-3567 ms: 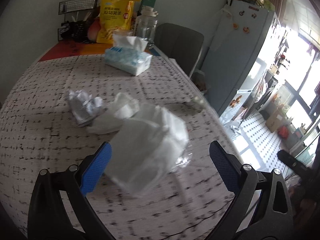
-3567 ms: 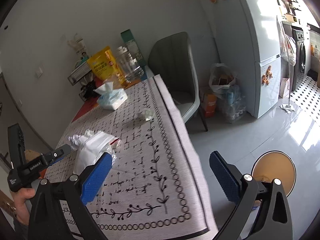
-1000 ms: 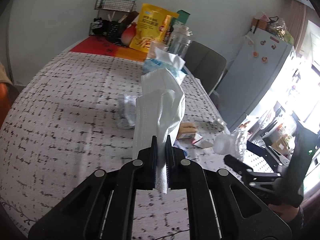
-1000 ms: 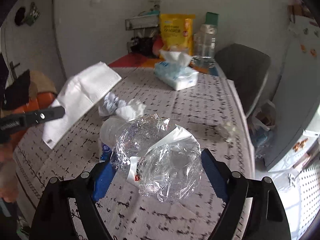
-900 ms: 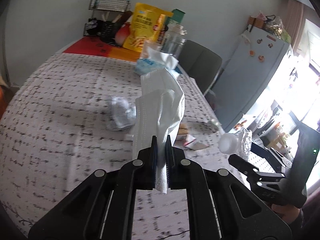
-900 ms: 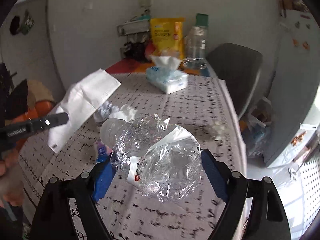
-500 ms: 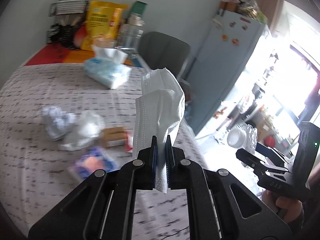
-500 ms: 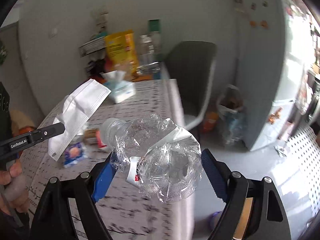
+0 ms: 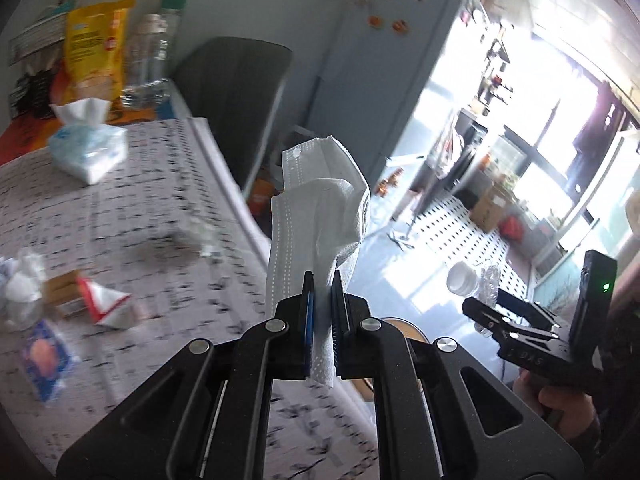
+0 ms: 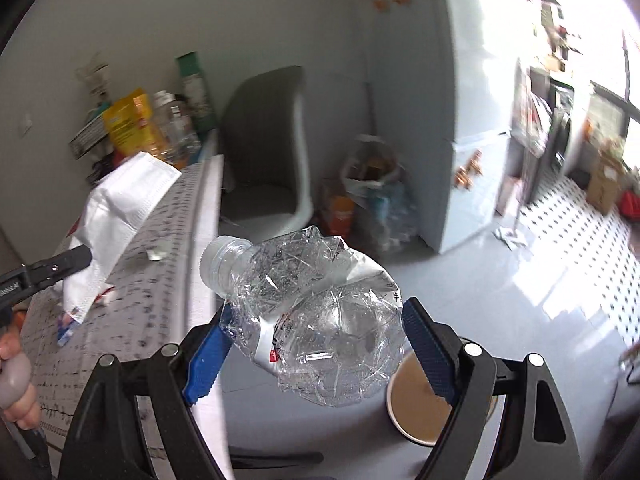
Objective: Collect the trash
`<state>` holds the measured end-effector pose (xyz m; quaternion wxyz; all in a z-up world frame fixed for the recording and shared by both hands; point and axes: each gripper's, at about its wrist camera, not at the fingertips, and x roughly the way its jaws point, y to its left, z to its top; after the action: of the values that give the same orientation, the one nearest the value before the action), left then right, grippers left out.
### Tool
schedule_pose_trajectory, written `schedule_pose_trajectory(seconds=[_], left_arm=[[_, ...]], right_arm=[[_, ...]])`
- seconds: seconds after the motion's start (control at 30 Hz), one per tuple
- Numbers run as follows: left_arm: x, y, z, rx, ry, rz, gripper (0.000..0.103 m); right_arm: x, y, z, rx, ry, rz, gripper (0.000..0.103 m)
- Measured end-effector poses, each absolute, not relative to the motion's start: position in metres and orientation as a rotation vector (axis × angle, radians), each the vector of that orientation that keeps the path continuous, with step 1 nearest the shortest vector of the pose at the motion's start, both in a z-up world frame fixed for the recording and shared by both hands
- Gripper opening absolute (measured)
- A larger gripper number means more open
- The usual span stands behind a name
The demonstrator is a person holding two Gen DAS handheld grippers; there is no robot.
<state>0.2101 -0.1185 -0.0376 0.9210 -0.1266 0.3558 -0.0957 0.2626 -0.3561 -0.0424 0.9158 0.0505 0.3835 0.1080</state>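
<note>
My left gripper (image 9: pixel 321 312) is shut on a white face mask (image 9: pixel 316 216), held upright over the table's right edge; the mask also shows in the right wrist view (image 10: pixel 120 216). My right gripper (image 10: pixel 316 344) is shut on a crushed clear plastic bottle (image 10: pixel 316 304) with a white cap, held above the floor beside the table. A round tan bin (image 10: pixel 420 404) stands on the floor just below the bottle. More trash lies on the table: a crumpled tissue (image 9: pixel 20 288), a red and white wrapper (image 9: pixel 100 300) and a blue packet (image 9: pixel 40 360).
A tissue pack (image 9: pixel 86 152), a yellow snack bag (image 9: pixel 94 48) and a clear jar (image 9: pixel 150 64) stand at the table's far end. A grey chair (image 10: pixel 264 148), a bag of rubbish (image 10: pixel 372 184) and a fridge (image 10: pixel 472 100) stand to the right of the table.
Both grippers have swung right, off the table towards the floor and the bin, each still holding its item. Before that the left gripper closed on the mask and the right on the bottle.
</note>
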Motion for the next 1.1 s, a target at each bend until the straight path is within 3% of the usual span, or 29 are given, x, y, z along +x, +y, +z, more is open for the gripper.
schedule_pose_trajectory(seconds=[0.4,0.47,0.5,0.63,1.1], left_arm=[[0.261,-0.231,-0.068,-0.173,0.845,-0.336,0.008],[0.268,-0.247,-0.074,-0.159,0.868,-0.356,0.008],[0.273,-0.257,-0.079,-0.146,0.884,-0.368,0.008],[0.283,-0.291,-0.094,-0.097,0.927,-0.405,0.008],[0.316,-0.403,-0.171,-0.033,1.117,-0.495,0.008]], right_arm=[[0.276,-0.468,-0.120,0.243,0.875,0.028,0.082],[0.282,-0.485,-0.137,0.265,0.876,0.010,0.086],[0.284,-0.491,-0.143,0.266,0.886,-0.004,0.096],[0.283,-0.523,-0.166,0.325,0.903,-0.033,0.095],[0.240,-0.568,-0.177,0.363,0.897,-0.102,0.095]])
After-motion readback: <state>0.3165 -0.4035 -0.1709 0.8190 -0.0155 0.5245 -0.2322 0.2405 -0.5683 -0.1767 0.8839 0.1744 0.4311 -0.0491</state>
